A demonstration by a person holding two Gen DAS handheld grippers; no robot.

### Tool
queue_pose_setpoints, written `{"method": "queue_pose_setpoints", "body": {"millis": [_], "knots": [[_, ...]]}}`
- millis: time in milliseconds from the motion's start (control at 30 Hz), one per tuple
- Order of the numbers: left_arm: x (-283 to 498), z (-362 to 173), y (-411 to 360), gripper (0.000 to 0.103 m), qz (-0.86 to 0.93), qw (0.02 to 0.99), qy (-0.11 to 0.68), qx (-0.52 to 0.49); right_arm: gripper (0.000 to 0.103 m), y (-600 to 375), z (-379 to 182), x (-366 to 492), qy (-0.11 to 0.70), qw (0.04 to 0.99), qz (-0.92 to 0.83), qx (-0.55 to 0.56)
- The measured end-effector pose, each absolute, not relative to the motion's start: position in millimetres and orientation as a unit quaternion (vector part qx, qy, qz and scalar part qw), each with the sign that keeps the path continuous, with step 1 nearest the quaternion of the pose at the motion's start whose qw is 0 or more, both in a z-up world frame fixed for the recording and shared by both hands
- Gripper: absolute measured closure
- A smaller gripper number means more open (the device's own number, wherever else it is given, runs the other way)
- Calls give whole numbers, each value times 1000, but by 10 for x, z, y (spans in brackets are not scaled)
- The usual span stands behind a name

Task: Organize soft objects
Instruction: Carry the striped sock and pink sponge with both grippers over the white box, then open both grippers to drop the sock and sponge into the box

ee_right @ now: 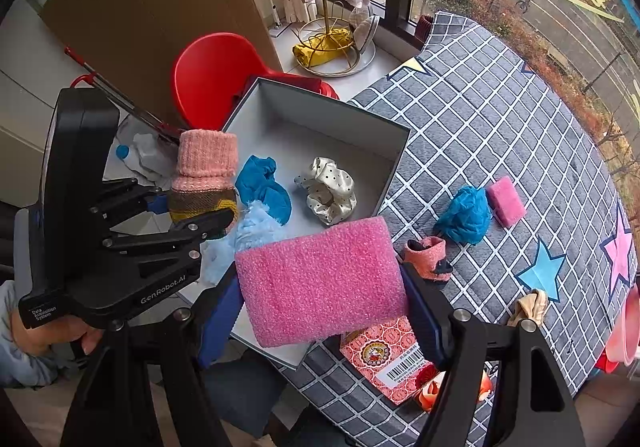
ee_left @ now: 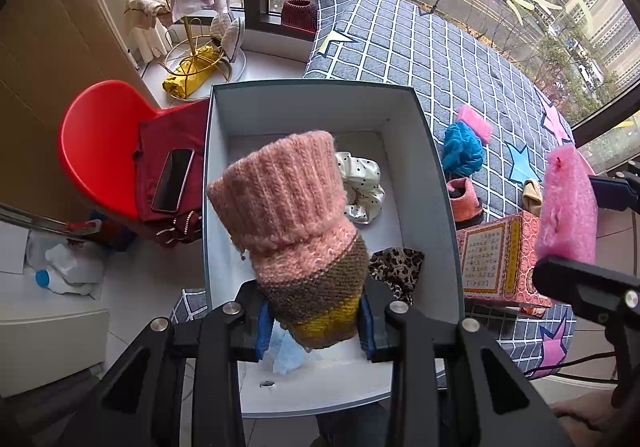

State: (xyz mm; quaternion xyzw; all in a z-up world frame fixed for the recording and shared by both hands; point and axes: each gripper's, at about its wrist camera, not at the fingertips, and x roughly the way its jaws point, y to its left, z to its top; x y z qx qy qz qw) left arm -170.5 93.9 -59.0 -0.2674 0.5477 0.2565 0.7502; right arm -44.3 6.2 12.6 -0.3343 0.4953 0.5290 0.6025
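Observation:
My left gripper (ee_left: 316,323) is shut on a pink, brown and yellow knitted sock (ee_left: 296,223) and holds it above the open white box (ee_left: 424,151). It also shows in the right wrist view (ee_right: 202,207) with the sock (ee_right: 204,163). My right gripper (ee_right: 324,303) is shut on a pink foam sponge (ee_right: 320,283), over the box's near corner; the sponge also shows in the left wrist view (ee_left: 566,207). In the box (ee_right: 352,119) lie a dotted cream scrunchie (ee_right: 330,191), a blue cloth (ee_right: 262,187), a light blue fluffy piece (ee_right: 252,235) and a leopard scrunchie (ee_left: 396,267).
On the grey checked bedspread (ee_right: 500,127) lie a blue cloth ball (ee_right: 464,215), a small pink sponge (ee_right: 506,201), an orange sock (ee_right: 426,255), a beige scrunchie (ee_right: 530,307) and a red patterned carton (ee_right: 388,359). A red chair (ee_left: 100,143) holding a phone (ee_left: 173,179) stands left of the box.

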Motion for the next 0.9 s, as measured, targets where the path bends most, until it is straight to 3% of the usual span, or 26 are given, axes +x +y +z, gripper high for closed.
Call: {"method": "queue_pose_setpoints", "body": {"millis": [900], "knots": [[-1676, -1017, 834, 66, 226, 725, 592, -270, 27, 540, -256, -255, 550, 581, 511, -315]]}}
